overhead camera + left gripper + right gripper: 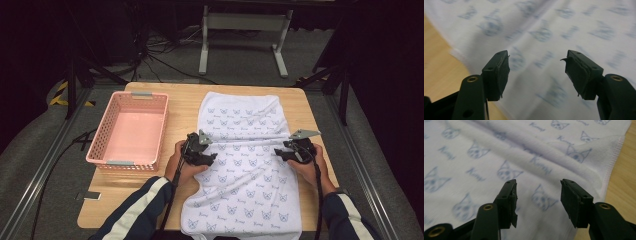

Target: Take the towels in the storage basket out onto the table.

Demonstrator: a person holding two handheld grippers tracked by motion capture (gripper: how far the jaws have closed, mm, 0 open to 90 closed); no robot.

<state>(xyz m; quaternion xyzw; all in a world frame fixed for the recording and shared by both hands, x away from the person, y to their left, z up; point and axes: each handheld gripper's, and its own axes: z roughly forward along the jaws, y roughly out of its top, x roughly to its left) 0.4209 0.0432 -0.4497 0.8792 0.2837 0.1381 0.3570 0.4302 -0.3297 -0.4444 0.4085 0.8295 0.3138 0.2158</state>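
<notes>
Nearest the person, the white cloth [245, 170] with its blue cat-face print hangs over the front edge of the bench [115, 200] and runs away toward the far side. Both hands rest at its middle. The left claw [209, 159] sits at the cloth's left border, jaws apart with nothing between them; its own view is blurred, so whether the pads brush the fabric is hard to say. The right claw [278, 153] sits near the right border, jaws also apart and empty, poised above a raised fold [564, 157] by the stitched hem [615, 157].

The risk, as I judge it, is an uneven pinch: one claw could take a single layer while the other catches the doubled fold, and the cloth would then skew or bunch when lifted. The overhang could also drag the whole piece off the bench.

Farther left, the pink basket [150, 102] stands well apart from the cloth.
</notes>
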